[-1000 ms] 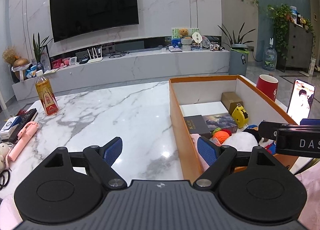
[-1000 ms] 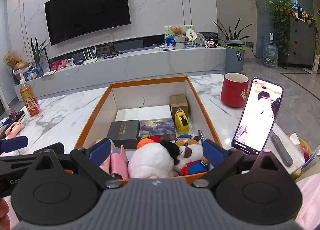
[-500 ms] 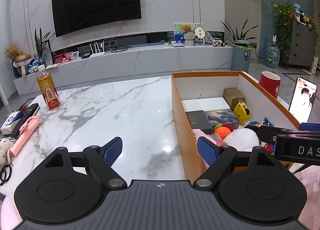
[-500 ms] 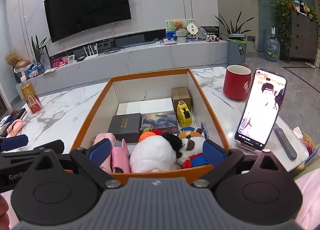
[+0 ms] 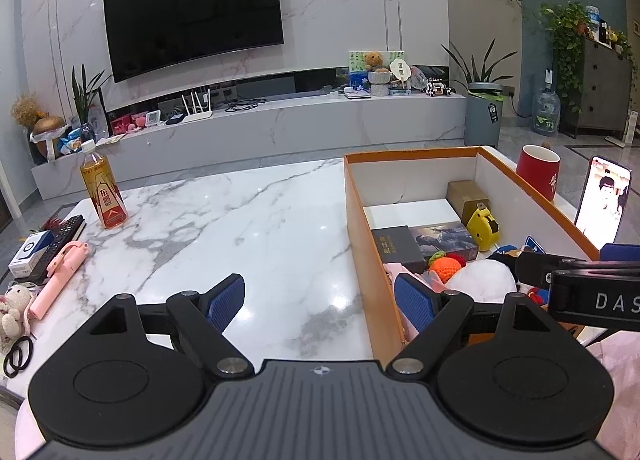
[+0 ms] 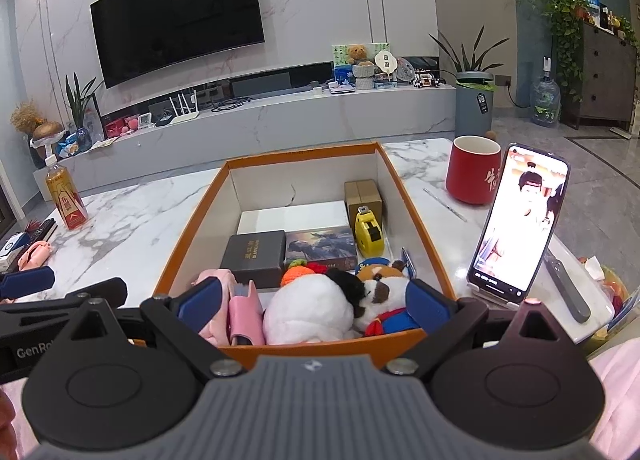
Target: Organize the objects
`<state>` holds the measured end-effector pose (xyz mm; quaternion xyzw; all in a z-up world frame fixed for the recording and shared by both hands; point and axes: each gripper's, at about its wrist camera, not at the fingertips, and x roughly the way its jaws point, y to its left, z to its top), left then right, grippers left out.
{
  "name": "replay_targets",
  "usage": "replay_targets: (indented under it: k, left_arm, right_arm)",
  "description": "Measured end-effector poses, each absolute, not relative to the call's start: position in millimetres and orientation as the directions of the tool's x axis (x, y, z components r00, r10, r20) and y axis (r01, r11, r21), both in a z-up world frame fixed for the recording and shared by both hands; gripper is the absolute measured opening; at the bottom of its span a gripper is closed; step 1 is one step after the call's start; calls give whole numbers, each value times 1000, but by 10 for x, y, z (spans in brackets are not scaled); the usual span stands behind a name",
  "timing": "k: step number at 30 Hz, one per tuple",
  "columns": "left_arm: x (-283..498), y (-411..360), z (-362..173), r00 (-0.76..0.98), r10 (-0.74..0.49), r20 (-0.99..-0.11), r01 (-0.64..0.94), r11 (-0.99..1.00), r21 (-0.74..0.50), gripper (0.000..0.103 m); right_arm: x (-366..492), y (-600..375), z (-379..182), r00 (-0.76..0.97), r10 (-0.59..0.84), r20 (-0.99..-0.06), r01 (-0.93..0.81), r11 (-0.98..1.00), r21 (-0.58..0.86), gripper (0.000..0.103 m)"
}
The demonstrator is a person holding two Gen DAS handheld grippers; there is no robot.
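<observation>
Both your claws stand wide and hold nothing: the left gripper (image 5: 319,302) hangs over the near edge of the table (image 5: 248,219), its right finger beside the box (image 5: 362,236) wall, and the right gripper (image 6: 316,306) sits at the box's near rim above the plush toys (image 6: 320,310).

The box already holds the dark case (image 6: 254,254), the tape measure (image 6: 369,232) and the toys, so what seems left to sort lies at the far left of the table: the pink stick (image 5: 60,276), the small bear (image 5: 14,310), the remote (image 5: 66,230) and the bottle (image 5: 102,189).

Take these with your left claw. Swing it well left, clear of the box wall. For the pink stick, come down with the fingers across its narrow width near the middle, so it lifts level. I cannot tell whether the bear touches the stick; lift slowly in case it drags. Keep your right claw back from the rim so the left has room to drop things in the free far end of the box.
</observation>
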<state>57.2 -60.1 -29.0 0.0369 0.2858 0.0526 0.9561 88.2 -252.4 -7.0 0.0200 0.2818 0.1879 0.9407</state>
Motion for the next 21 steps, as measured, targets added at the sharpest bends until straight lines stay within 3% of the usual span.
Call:
replay_targets:
  k: [21]
  left_arm:
    - [541, -563, -264, 832, 130, -539, -97, 991, 91, 97]
  right_arm:
    - [817, -2461, -34, 766, 370, -525, -361, 924, 124, 98]
